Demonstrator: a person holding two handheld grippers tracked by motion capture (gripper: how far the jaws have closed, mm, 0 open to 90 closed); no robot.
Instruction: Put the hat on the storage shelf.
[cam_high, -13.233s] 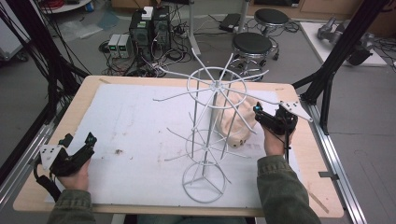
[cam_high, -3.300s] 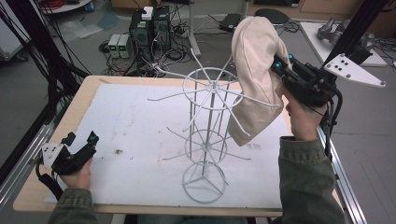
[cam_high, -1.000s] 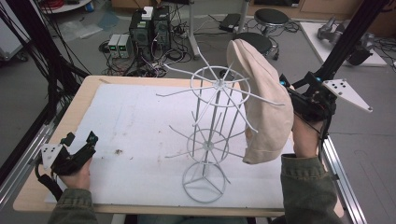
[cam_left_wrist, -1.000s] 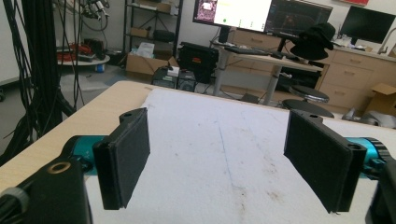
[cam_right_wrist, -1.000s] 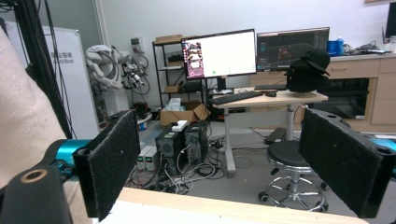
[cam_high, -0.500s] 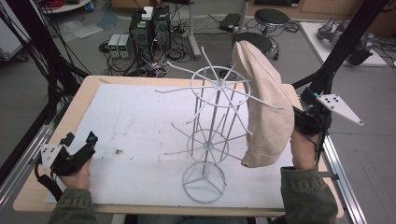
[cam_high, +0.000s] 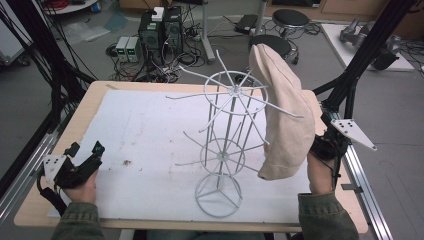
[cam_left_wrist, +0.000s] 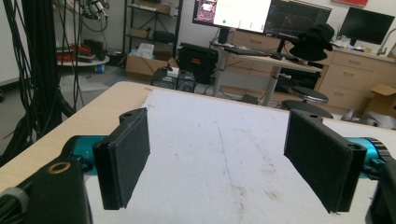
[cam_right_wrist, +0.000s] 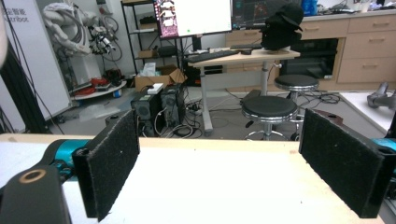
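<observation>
At the lower left of the high view, the left hand-held gripper (cam_high: 84, 151) rests on the white sheet (cam_high: 150, 130) covering the tabletop (cam_high: 95, 100), its jaws spread wide with nothing between them; its own view shows the same wide gap over bare sheet. At the right edge, the right hand-held gripper (cam_high: 327, 142) sits low beside the tabletop's rim, jaws also spread apart and empty in its own view. Centre frame stands a white wire rack (cam_high: 225, 150). A beige cloth cap (cam_high: 282, 115) hangs over one of the rack's upper right prongs, just left of the right hand-held gripper.
</observation>
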